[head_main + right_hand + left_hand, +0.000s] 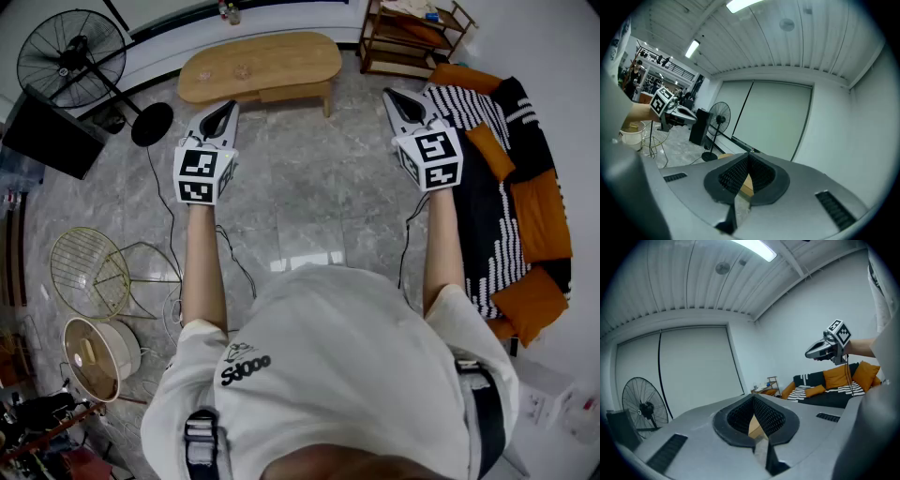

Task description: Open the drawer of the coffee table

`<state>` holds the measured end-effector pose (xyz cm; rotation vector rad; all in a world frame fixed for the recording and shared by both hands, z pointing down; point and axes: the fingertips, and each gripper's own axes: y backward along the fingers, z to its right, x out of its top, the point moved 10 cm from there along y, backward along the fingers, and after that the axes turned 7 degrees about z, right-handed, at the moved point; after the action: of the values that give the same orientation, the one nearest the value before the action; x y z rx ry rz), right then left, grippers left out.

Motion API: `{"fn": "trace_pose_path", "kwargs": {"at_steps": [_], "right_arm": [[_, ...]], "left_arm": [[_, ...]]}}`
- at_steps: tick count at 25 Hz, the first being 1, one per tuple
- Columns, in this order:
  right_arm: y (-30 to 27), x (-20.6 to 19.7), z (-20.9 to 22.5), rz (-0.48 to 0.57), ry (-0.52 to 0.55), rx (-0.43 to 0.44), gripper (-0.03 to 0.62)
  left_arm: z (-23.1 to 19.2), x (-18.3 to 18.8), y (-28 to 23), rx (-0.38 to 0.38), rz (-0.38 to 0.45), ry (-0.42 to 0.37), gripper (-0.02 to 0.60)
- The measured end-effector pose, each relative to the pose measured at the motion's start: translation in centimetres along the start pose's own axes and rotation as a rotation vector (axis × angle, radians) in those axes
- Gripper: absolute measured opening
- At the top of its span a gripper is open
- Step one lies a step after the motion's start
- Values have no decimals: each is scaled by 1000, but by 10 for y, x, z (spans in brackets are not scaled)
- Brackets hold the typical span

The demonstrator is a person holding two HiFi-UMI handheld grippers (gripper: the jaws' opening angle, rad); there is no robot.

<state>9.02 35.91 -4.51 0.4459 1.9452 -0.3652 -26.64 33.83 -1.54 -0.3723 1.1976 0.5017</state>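
A low wooden coffee table (261, 66) with an oval top stands ahead across the grey marble floor. Its drawer front (292, 92) looks flush under the top. My left gripper (229, 107) is held out well short of the table, jaws shut and empty. My right gripper (395, 96) hangs level with it on the right, also shut on nothing. In the left gripper view a sliver of the table (754, 426) shows past the closed left gripper (753, 401), and the right gripper (811, 352) floats at the right. The right gripper view shows the table (746, 184) behind the closed right gripper (749, 159).
A standing fan (73, 56) and a dark box (49, 133) are at the left. A wooden shelf (412, 37) stands at the back right. A sofa with orange cushions (511, 187) lines the right side. Wire frames (94, 272) and cables lie on the floor at the left.
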Motion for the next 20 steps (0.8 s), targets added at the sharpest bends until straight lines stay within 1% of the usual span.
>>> {"fn": "trace_pose_path", "kwargs": {"at_steps": [4,7,9,12,17,20], "right_arm": [[-2,2,-10,-12,1,7,-8],[-7,7,-16,5,-13,7,-8],[-8,10,-20,19,-31,-5,-8],[-9,11,-31,9,-15,-24,-7],[-16,8,-34,-1,-51,-13,-8],[-31,8,-29,1,-25,-12,-8]], "left_arm": [[-5,-5,5,-12,-7,5,18],[-14,-8,7,-17,-7,8,18],[-18,-12,10,-25,-8,5,18],[-22,-20,17,-35,-10,14,18],[-27,-29,19,-29,-15,25,18],[-35,-39,11,-11,-29,27,18]]}}
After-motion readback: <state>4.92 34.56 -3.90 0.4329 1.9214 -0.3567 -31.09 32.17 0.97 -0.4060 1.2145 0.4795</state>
